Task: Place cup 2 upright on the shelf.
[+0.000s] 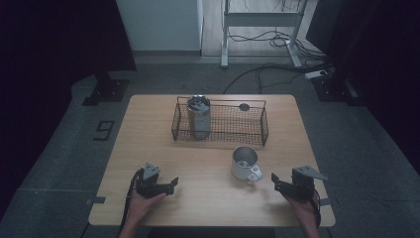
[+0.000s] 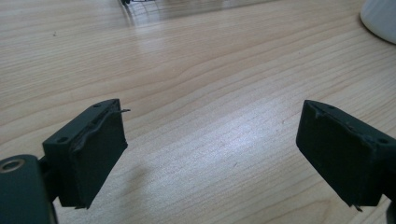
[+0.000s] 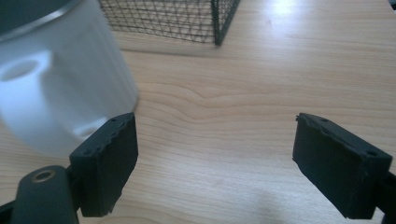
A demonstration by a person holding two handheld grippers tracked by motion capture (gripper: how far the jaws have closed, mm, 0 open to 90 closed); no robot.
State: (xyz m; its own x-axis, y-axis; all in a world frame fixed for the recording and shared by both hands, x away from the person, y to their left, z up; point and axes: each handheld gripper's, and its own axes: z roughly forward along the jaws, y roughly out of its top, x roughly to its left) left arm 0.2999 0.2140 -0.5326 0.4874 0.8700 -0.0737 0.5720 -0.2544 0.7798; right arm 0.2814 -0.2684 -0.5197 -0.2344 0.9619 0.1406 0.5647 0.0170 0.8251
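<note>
A white mug [image 1: 245,162] stood on the wooden table [image 1: 208,198], just in front of the wire basket [image 1: 220,124], its handle turned toward the person's side. Inside the basket, at its left end, a steel tumbler [image 1: 199,116] stood upright, and a small dark disc [image 1: 244,106] lay near the basket's back wall.

The right gripper [image 1: 278,184] lay to the right of the mug and a little nearer the person, close to the table's right edge, jaws spread wide with nothing between them. In the right gripper view the mug [image 3: 56,84] loomed just beyond the left jaw, and a corner of the basket [image 3: 219,18] showed behind it.

The left gripper [image 1: 171,184] sat well to the left of the mug, jaws likewise wide apart and empty above bare wood; the mug's [image 2: 380,18] side showed at the top right of its own view.

Open tabletop lay between the mug and the left gripper, and a narrow bare strip separated mug and basket.
</note>
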